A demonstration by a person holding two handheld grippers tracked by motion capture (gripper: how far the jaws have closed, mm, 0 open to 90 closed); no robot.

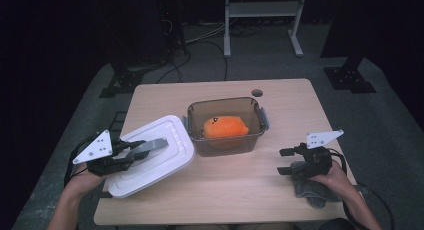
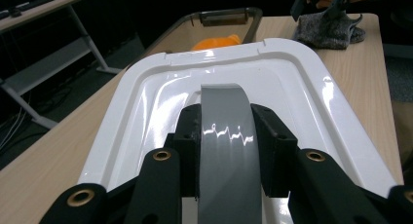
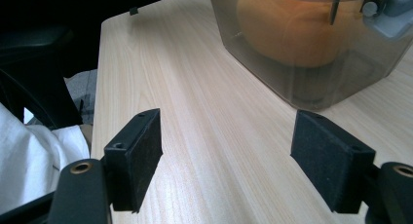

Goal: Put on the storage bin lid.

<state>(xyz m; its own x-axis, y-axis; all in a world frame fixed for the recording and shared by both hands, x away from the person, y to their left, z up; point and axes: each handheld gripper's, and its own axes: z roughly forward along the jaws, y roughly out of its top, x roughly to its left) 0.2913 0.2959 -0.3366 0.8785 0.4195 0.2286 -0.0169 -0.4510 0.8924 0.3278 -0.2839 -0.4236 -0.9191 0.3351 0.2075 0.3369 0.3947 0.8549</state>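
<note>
Lid first, since it's nearest — the white lid [image 1: 150,157] sits at the front left of the counter [image 1: 240,190], tilted, its far edge raised toward the container. The left claw [image 1: 131,155] is clamped on the lid's grey handle [image 2: 226,136]; in the left gripper view both black pads press against the sides of that handle strip, with the glossy white lid spreading out beyond it. The person's left hand [image 1: 82,182] comes in from the bottom edge behind it.

Over on the front right, the right claw [image 1: 286,161] is spread wide with nothing between its pads — in the right gripper view there's just bare wood grain between the two. It hangs low over the counter, pointing toward the container, well apart from it. Under that hand is a grey cloth [image 1: 312,190], bunched up near the counter's right edge.

Further back, about mid-counter, is the smoky clear container [image 1: 226,125], uncovered, with grey latches on its short sides. Inside lies an orange plush toy [image 1: 225,127], resting on the bottom. The lid's far corner is just beside the container's left wall; can't tell if they touch.

Past that there's a small round hole [image 1: 257,93] near the counter's far edge, then dark floor with cables and a metal stand [image 1: 262,20].
</note>
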